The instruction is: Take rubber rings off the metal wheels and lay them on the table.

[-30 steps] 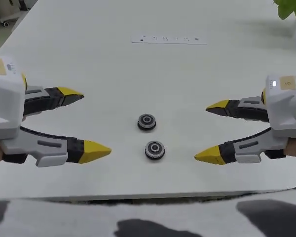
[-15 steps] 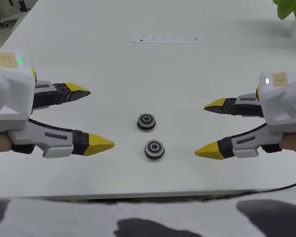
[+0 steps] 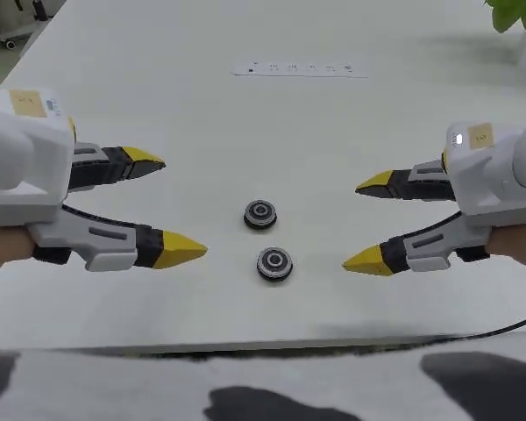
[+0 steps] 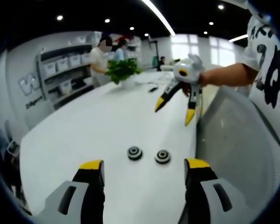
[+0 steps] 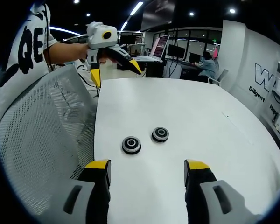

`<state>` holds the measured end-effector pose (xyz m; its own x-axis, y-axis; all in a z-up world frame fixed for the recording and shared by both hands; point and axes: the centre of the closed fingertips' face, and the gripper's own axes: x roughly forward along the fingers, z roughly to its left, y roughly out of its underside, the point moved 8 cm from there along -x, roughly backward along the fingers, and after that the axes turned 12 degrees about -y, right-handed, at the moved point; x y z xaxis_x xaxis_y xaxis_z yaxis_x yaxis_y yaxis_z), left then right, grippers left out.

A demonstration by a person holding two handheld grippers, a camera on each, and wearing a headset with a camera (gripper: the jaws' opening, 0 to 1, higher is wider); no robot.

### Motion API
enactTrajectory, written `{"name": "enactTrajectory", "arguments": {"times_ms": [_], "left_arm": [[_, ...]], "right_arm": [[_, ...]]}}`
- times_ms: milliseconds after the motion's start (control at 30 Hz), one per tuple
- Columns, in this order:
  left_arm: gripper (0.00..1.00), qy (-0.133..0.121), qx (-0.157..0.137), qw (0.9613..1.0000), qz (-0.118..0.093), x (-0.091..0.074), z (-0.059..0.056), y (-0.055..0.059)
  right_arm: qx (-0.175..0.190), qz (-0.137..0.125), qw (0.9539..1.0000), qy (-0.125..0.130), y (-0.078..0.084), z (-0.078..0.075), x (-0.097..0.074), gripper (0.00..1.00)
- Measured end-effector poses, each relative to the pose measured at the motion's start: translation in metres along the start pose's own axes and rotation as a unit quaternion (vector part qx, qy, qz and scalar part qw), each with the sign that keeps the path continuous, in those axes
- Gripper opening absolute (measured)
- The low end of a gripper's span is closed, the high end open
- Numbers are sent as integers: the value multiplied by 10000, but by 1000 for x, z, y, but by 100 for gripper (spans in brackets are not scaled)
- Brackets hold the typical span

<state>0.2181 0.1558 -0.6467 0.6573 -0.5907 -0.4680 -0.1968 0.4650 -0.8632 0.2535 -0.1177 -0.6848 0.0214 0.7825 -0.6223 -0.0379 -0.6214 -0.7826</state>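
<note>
Your counter [image 3: 245, 132] looks smooth and matt. The far wheel [image 3: 260, 215] and near wheel [image 3: 274, 264] show shiny metal in the middle inside dull black rings [image 3: 262, 267], probably rubber, though they're small here. Your left gripper [image 3: 182, 206] and right gripper [image 3: 351, 224] look like smooth plastic, slightly glossy on the white shells.

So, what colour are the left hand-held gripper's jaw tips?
Yellow; see the left hand-held gripper, head view.

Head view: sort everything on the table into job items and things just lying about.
Job: nearer metal wheel; farther metal wheel; left gripper and right gripper, both open; table.
Lying about: power strip; plant leaves.
</note>
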Motion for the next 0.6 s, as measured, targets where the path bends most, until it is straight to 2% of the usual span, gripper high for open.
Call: {"name": "enactTrajectory", "arguments": {"times_ms": [600], "left_arm": [[71,38,-18,9999,104,11,5,6]], "right_arm": [[-167,123,9997,-143,-6,-8,11,59]]}}
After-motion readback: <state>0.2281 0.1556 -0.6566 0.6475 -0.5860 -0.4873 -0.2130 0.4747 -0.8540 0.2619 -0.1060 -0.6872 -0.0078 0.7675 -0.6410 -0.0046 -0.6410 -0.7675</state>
